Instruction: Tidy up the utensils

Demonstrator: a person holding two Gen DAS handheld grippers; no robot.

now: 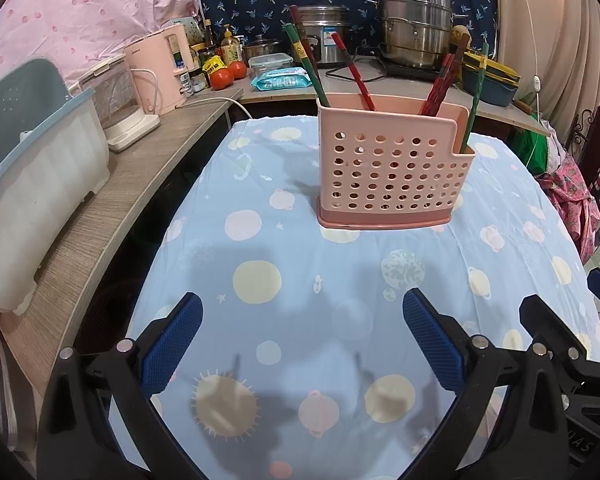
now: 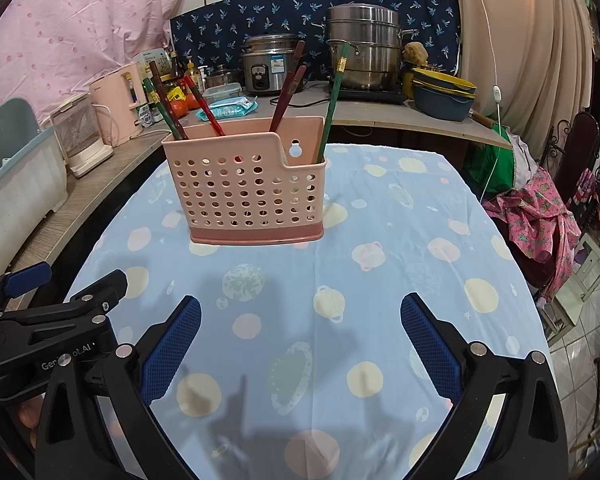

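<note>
Left wrist view. The left gripper (image 1: 302, 336) hangs over the near part of the table (image 1: 260, 208), jaws spread wide with only patterned cloth between the blue pads (image 1: 172, 344); it carries nothing. The pink utensil holder (image 1: 392, 168) stands upright at the far middle of the table, perforated front wall facing the camera, well apart from the gripper. Chopsticks (image 1: 440, 84) stand in it, leaning outward: green and dark red ones at the far-left corner, one red (image 1: 354, 74) just right of them, a red-brown pair towards the right, and a single green chopstick (image 1: 476, 100) in the lower, notched section at the right end. They lean because the holder is wide and each rests against the rim. At the right edge part of the right gripper's frame shows, held alongside. On the counter (image 1: 112, 200) to the left sit a dish rack (image 1: 40, 184) and a pink kettle (image 1: 160, 72).

Right wrist view. The right gripper (image 2: 300, 340) is likewise spread and empty above the near cloth. The holder sits far-left of centre here; a keyhole slot shows in its back wall above the notch. No loose utensils are visible on the cloth in either view.

Judgement: with everything standing in the holder and both tools pulled back and empty, the sorting looks finished or very nearly so. The low, open, side-by-side pose reads as a rest position, not an approach.
</note>
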